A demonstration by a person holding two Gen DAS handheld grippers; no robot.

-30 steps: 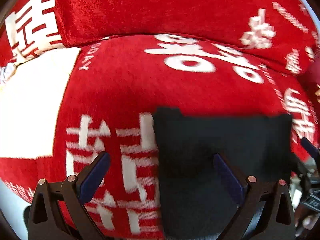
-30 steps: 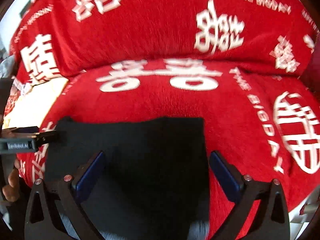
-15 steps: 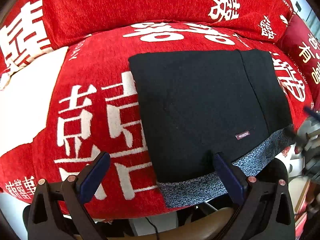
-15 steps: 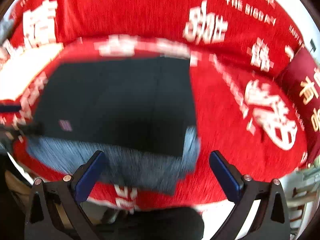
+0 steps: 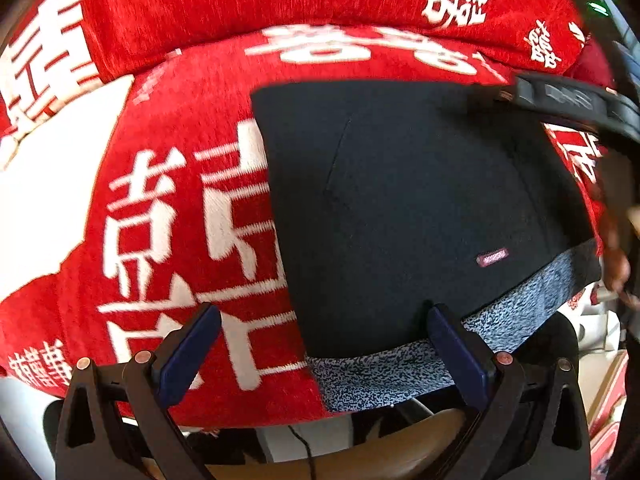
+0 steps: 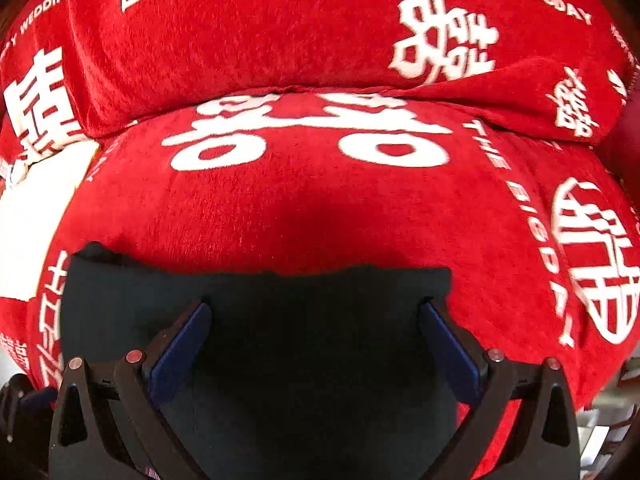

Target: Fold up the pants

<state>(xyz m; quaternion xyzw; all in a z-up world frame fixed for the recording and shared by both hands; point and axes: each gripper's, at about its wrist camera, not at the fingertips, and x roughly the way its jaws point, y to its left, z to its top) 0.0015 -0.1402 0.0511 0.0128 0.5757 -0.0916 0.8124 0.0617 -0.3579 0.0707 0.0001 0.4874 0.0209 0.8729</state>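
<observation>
The black pants [image 5: 420,208] lie folded into a flat rectangle on the red sofa seat, with a speckled grey waistband [image 5: 460,344] along the near edge and a small pink label [image 5: 492,257]. My left gripper [image 5: 320,344] is open and empty, held over the pants' near left corner. The right gripper shows in the left wrist view as a dark bar [image 5: 568,98] over the pants' far right corner. In the right wrist view the right gripper [image 6: 316,340] is open and empty just above the pants [image 6: 312,360], whose far edge lies just beyond the fingertips.
The red sofa cover [image 6: 320,208] with white lettering spans the seat, and a red back cushion [image 6: 260,28] rises behind. A white patch [image 5: 44,208] lies on the seat's left. Below the sofa's front edge are the floor and a brown object [image 5: 360,456].
The right gripper has swung back down close over the pants, its view again low at the far edge. The left gripper's view has hardly changed since half a second ago. Both stay open.
</observation>
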